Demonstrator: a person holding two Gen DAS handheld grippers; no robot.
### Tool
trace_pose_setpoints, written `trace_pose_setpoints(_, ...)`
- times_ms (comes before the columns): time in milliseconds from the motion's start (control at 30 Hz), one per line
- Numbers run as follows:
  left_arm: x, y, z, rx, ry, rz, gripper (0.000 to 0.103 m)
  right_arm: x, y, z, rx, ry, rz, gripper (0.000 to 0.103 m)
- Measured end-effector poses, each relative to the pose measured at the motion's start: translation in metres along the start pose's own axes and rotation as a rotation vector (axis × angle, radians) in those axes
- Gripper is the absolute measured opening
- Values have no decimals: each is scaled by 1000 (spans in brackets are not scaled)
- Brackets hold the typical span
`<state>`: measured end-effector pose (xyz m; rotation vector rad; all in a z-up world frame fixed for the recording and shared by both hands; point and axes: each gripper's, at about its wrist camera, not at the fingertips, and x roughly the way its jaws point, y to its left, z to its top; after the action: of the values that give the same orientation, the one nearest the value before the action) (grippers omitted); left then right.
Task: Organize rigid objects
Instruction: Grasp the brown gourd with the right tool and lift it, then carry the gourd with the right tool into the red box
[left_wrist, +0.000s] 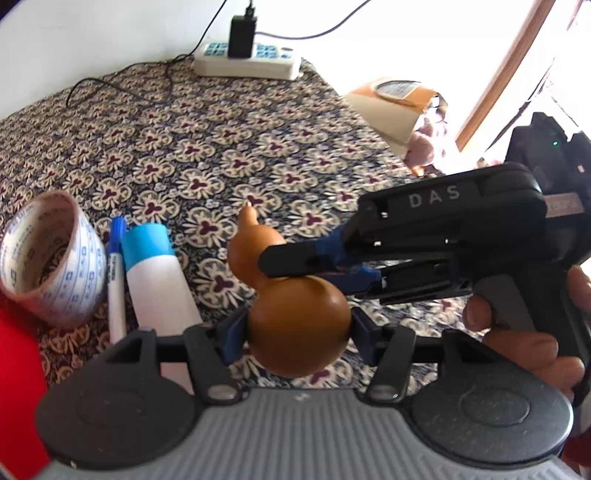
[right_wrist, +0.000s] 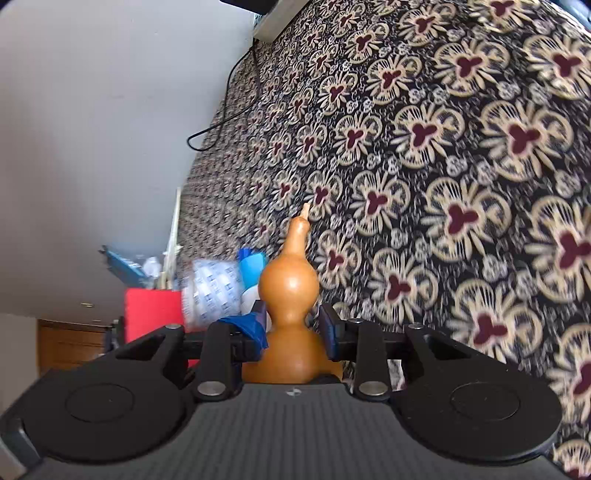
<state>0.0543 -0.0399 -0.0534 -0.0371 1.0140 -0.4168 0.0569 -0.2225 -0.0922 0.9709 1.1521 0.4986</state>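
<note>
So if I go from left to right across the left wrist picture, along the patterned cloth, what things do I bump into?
Roll of tape → blue-capped marker → white bottle with a blue cap → brown gourd → right gripper, reaching in from the right.

floral tablecloth (left_wrist: 192, 155) covers the surface | white power strip (left_wrist: 246, 62) at far edge, black charger (left_wrist: 242, 34) plugged in, black cable (left_wrist: 122, 79) trailing across cloth | cardboard box (left_wrist: 391, 107) beyond the cloth's right edge | white wall (right_wrist: 92, 110) behind
</note>
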Motion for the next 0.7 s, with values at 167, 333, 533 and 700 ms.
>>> trace_pose_setpoints(167,-21,-15,-14,12,-9,-55,58,-28,1,-15,-12,9,39,13)
trace_pose_setpoints(333,-46,-29,-26,34,-50,-86,58,-55,5,-36,-27,-10,53,13)
trace_pose_setpoints(533,-91,-26,-32,67,-166,-83,57,-72,42,-55,-98,-64,91,13)
trace_pose_setpoints(700,-139,-5,-41,72,-269,-59,57,-69,86,-70,-175,-100,146,13)
